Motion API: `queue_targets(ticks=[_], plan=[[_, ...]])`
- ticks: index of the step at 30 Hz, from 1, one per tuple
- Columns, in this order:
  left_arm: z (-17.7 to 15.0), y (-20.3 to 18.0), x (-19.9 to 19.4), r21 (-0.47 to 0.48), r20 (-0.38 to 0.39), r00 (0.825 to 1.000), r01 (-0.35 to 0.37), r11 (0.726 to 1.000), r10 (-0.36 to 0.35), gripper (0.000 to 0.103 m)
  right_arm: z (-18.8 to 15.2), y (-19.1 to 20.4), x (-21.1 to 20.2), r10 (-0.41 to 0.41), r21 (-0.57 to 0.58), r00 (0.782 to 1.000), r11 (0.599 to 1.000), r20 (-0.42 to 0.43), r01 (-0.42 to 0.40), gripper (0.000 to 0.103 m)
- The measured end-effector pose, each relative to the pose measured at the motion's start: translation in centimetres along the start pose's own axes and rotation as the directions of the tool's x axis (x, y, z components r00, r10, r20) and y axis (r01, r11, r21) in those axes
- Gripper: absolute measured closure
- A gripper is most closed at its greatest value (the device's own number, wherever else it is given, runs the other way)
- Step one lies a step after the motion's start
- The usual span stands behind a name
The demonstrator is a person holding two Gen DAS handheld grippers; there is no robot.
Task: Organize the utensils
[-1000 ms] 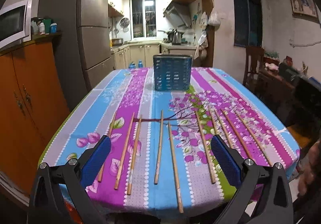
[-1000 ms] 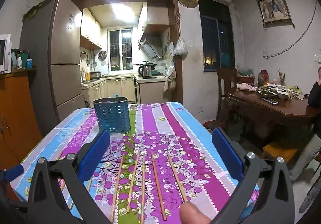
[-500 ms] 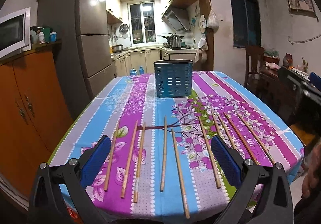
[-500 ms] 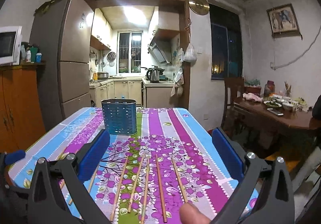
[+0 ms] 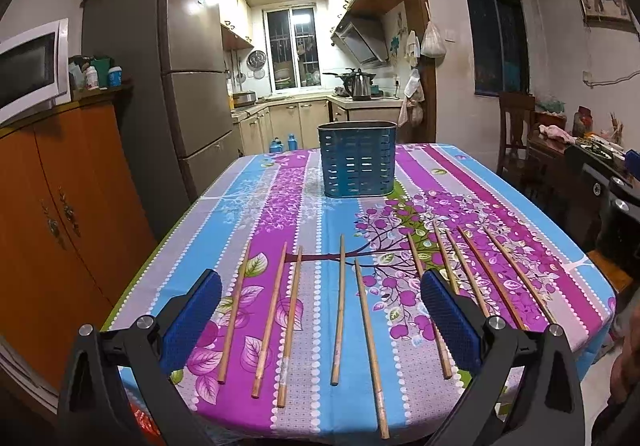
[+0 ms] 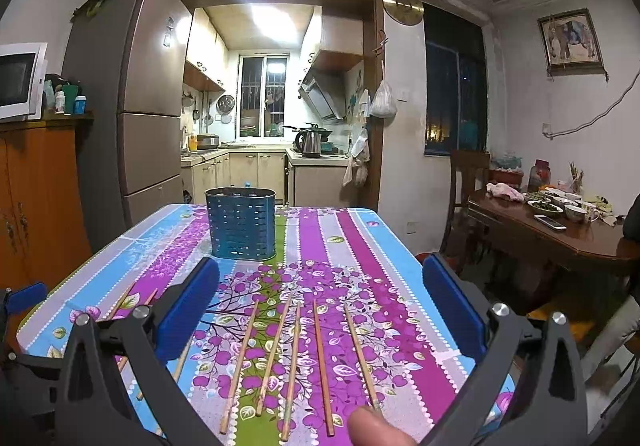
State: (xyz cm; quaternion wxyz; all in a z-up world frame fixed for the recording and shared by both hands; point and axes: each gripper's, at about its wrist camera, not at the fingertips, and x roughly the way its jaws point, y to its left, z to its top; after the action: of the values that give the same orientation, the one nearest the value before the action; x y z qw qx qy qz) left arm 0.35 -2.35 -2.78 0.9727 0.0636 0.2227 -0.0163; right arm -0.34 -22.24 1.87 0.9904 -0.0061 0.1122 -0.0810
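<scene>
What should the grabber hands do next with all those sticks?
Probably lower the left gripper onto a chopstick lying between its open jaws. Both grippers are empty, all the chopsticks lie flat on the table, and the blue holder stands beyond them.

A: In the left wrist view, the left gripper (image 5: 321, 322) covers the middle of one chopstick (image 5: 428, 288), and the lower frame edge cuts off the gripper's body.

B: The near edge of the counter (image 5: 572, 258) drops out of sight there too. Whether anything sits inside the blue holder (image 5: 357, 160) cannot be told.

A: In the right wrist view, the right gripper (image 6: 320, 316) hides most of the leftmost chopsticks (image 6: 124, 296).

B: A fingertip (image 6: 374, 428) is cropped at the bottom, covering one chopstick's end. The dishes (image 6: 556, 204) on the far table are too small to identify.
</scene>
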Motion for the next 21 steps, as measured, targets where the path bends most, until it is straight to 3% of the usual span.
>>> queue_targets(ticks=[21], plan=[[-0.15, 0.24, 0.46, 0.003, 0.003, 1.0, -0.029, 1.0, 0.029, 0.004, -0.22, 0.15, 0.03, -0.004, -0.008, 1.0, 1.0, 0.0, 0.004, 0.005]])
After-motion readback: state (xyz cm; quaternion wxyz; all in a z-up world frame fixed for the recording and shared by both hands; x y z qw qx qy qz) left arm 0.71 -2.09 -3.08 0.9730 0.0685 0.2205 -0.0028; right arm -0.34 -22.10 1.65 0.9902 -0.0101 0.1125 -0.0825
